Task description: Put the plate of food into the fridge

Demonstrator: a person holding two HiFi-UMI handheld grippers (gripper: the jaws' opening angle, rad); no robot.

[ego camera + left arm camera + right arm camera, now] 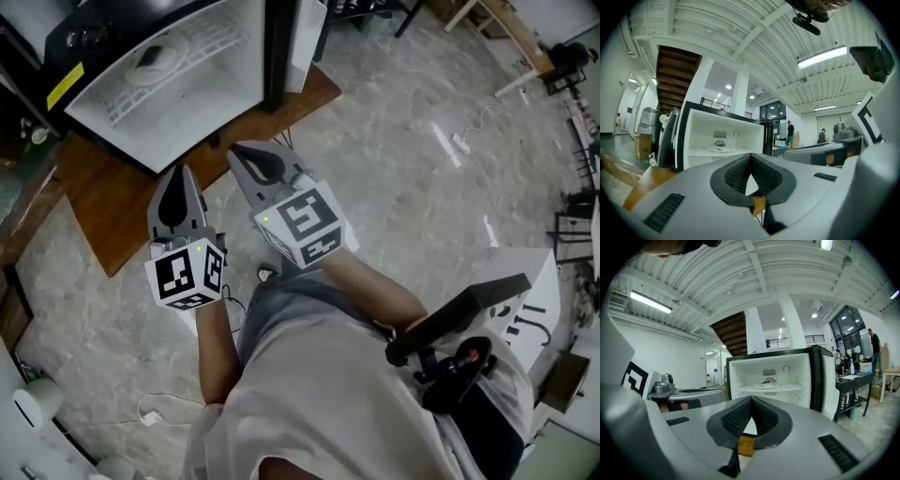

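Inside the open fridge (220,94), on its wire shelf (787,388), sits the plate (765,385) — already in place, by the look of it, though what it carries is too small to make out. The left gripper (178,192) and the right gripper (255,164) hang just in front, fingers pressed fully together, holding nothing. The door (305,37) stands open. Pushing it with closed fingers could skid off its edge — or a hard slam might jolt the plate along the shelf.
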